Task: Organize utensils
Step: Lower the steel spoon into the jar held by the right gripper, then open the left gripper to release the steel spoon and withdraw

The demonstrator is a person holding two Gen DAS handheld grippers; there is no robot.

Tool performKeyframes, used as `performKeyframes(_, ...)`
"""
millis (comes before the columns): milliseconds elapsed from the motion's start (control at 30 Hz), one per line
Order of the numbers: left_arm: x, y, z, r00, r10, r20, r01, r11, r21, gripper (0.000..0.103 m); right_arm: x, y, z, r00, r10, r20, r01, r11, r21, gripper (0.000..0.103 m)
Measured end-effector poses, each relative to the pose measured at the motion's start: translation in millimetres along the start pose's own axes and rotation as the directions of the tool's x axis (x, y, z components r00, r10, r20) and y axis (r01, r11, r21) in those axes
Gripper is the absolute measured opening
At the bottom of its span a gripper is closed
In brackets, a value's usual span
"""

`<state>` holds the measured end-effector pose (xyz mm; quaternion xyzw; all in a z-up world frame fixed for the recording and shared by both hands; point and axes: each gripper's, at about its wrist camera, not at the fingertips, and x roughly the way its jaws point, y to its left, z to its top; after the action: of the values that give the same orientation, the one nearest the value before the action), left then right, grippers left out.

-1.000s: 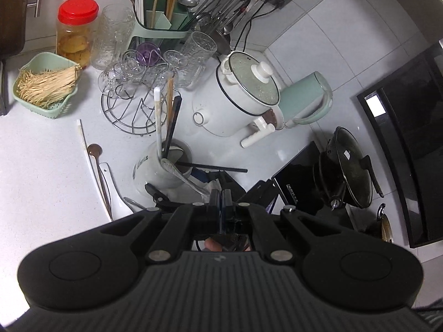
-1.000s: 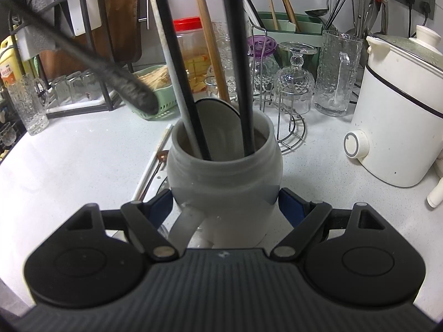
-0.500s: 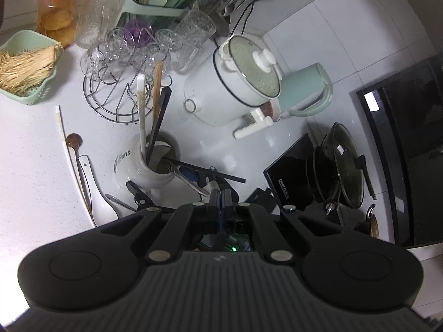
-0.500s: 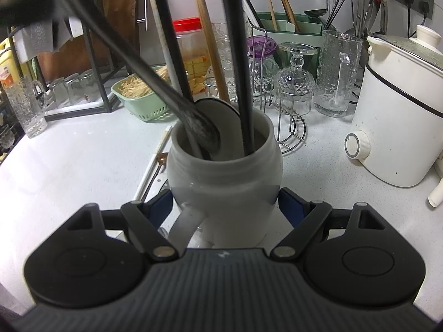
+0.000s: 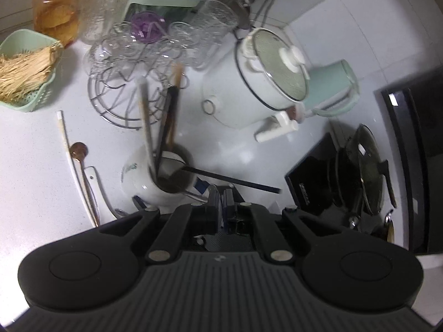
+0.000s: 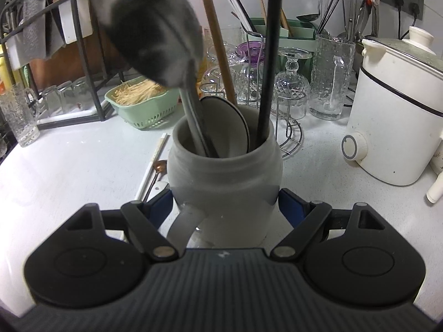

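I am guiding two handheld grippers over a white kitchen counter [image 6: 69, 171]. My right gripper [image 6: 225, 203] is clamped on a white mug [image 6: 224, 177], its blue pads pressing both sides, the mug's handle pointing toward the camera. The mug stands on the counter and holds several upright utensils, among them a wooden stick [image 6: 218, 44] and a black chopstick [image 6: 270, 55]. My left gripper [image 5: 221, 203] hangs just above the mug's near rim, its jaws almost together with nothing visibly between them. A black-handled spoon [image 5: 221, 177] leans out of the mug to the right. A white chopstick [image 5: 69, 160] lies left of the mug.
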<state>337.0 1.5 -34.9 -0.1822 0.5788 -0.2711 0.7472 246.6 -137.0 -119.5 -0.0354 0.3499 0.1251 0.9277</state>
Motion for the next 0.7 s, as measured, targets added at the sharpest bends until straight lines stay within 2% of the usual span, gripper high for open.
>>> performKeyframes(233, 10.8, 4.2, 1.9, 0.997, 0.072, 0.018, -0.072, 0.996, 0.049, 0.003, 4.0, 1.4, 2.8, 1.000, -0.011, -0.002, 0.011, 1.000, 0.003, 0.085)
performKeyframes(400, 15.1, 8.1, -1.1, 0.998, 0.056, 0.013, -0.057, 0.997, 0.058, 0.003, 5.1, 2.5, 3.2, 1.000, -0.013, 0.000, 0.013, 1.000, 0.003, 0.085)
performKeyframes(600, 4.5, -0.2, -6.7, 0.994, 0.094, 0.049, -0.100, 0.986, 0.130, 0.004, 5.1, 2.8, 3.5, 1.000, -0.018, -0.004, 0.018, 1.000, 0.010, 0.085)
performKeyframes(700, -2.3, -0.9, -12.0, 0.991, 0.115, 0.072, -0.124, 0.983, 0.134, 0.006, 5.2, 2.8, 3.6, 1.000, -0.018, -0.004, 0.018, 1.000, 0.011, 0.085)
